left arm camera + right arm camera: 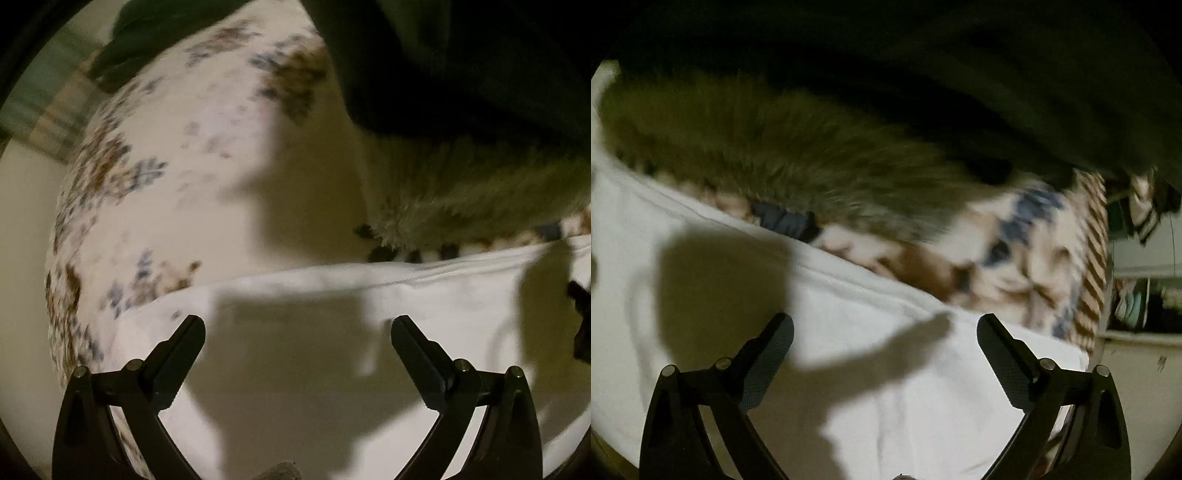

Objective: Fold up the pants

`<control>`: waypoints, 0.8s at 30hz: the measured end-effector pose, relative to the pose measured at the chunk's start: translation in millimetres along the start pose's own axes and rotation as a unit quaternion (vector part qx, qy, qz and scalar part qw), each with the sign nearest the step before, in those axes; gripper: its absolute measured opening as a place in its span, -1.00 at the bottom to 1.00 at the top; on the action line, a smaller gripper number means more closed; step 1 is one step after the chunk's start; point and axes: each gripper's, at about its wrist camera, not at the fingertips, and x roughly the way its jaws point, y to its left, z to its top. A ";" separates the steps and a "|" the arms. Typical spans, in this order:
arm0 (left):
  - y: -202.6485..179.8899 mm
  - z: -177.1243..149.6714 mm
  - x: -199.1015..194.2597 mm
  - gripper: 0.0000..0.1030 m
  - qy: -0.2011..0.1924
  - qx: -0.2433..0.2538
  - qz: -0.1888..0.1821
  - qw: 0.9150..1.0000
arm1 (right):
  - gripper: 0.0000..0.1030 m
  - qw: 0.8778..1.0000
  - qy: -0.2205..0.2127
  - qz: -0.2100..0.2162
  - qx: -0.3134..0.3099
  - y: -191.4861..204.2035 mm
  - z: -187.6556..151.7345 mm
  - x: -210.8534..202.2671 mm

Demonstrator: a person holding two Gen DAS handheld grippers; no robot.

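White pants (303,295) lie flat on a floral bedsheet (166,155), filling the lower part of the left wrist view. They also fill the lower left of the right wrist view (868,332). My left gripper (297,328) is open and empty just above the white cloth. My right gripper (885,326) is open and empty above the cloth near its far edge. The tip of the right gripper (580,317) shows at the right edge of the left wrist view. Both views are blurred.
A furry grey-brown item (461,192) (757,140) lies just beyond the pants' far edge. A dark green garment (461,62) (997,74) lies behind it. The patterned sheet (1034,251) drops off at the bed's right edge, with shelving (1145,306) beyond.
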 end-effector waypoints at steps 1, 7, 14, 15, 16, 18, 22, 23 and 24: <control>-3.9 2.4 8.9 1.00 0.002 0.012 -0.002 1.000 | 0.95 1.000 -0.002 0.001 -0.008 3.6 3.9 5.8; -9.5 17.1 30.7 1.00 -0.005 0.049 -0.045 0.998 | 0.78 0.998 -0.008 0.046 -0.034 7.0 20.2 24.5; -6.5 15.8 21.6 -0.16 -0.020 0.063 -0.134 0.989 | -0.59 0.993 -0.027 0.108 -0.032 16.8 11.1 17.0; -7.7 14.0 16.9 -0.58 -0.027 0.067 -0.134 0.988 | -0.71 0.993 -0.033 0.108 -0.031 18.4 9.3 14.4; -8.5 12.7 14.4 -0.66 -0.029 0.069 -0.132 0.988 | -0.73 0.993 -0.039 0.106 -0.026 18.8 6.6 12.1; -6.1 7.7 6.9 -0.83 -0.038 0.067 -0.125 0.989 | -0.80 0.993 -0.048 0.108 -0.012 13.7 2.1 7.7; 0.3 -1.7 -17.1 -0.88 -0.071 0.047 -0.123 0.989 | -0.86 0.990 -0.083 0.110 0.013 1.7 -7.2 -13.1; 2.7 -5.6 -24.7 -0.88 -0.081 0.040 -0.121 0.989 | -0.89 0.990 -0.092 0.108 0.014 1.1 -10.4 -19.3; 6.0 -11.7 -32.8 -0.89 -0.091 0.033 -0.119 0.988 | -0.90 0.989 -0.101 0.106 0.016 0.8 -16.6 -26.2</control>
